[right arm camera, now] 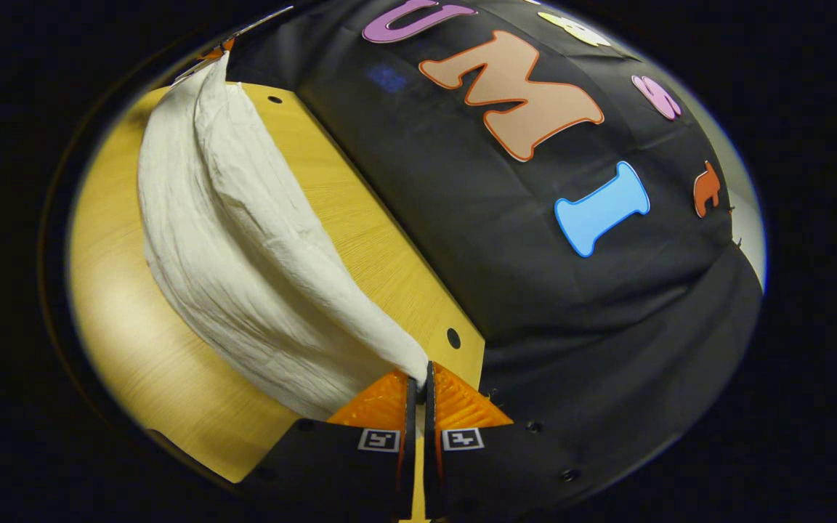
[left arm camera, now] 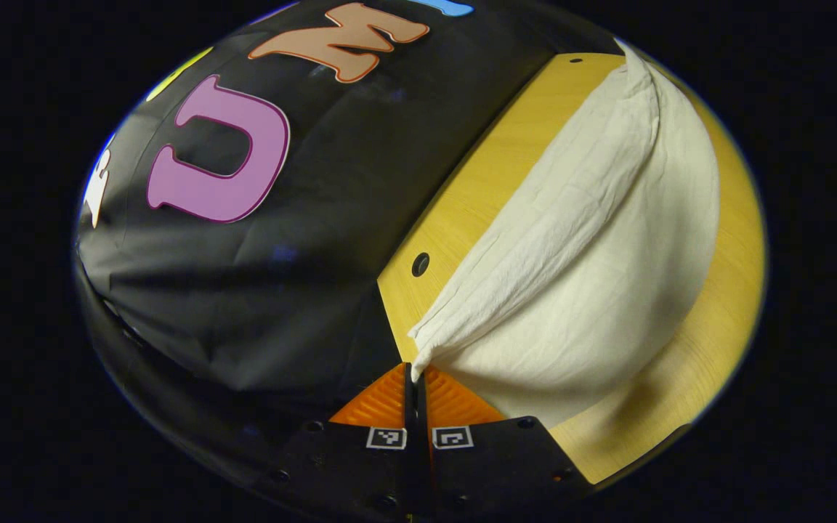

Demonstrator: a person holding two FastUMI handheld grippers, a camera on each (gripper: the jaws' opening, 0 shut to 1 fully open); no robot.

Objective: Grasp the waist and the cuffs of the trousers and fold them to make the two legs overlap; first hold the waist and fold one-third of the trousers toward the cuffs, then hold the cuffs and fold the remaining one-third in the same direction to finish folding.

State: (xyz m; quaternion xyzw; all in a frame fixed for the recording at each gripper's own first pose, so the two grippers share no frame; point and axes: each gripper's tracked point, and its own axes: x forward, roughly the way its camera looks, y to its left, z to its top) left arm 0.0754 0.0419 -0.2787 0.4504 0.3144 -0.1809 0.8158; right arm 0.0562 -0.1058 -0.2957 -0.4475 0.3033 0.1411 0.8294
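Note:
Cream-white trousers (left arm camera: 593, 240) hang stretched above the yellow wooden table (left arm camera: 462, 196), held up at both ends. In the left gripper view my left gripper (left arm camera: 415, 374) is shut on one bunched end of the cloth, which rises away to the upper right. Through the right gripper view the same trousers (right arm camera: 237, 247) run from the upper left down to my right gripper (right arm camera: 418, 381), shut on the other end. Far up that view, the left gripper (right arm camera: 216, 49) shows small at the cloth's top end. I cannot tell which end is the waist.
The table (right arm camera: 142, 356) has small dark holes (left arm camera: 420, 264) near its back edge, another hole (right arm camera: 453, 338) shows close to my right gripper. The black cloth wall (left arm camera: 244, 290) stands right behind the table's edge.

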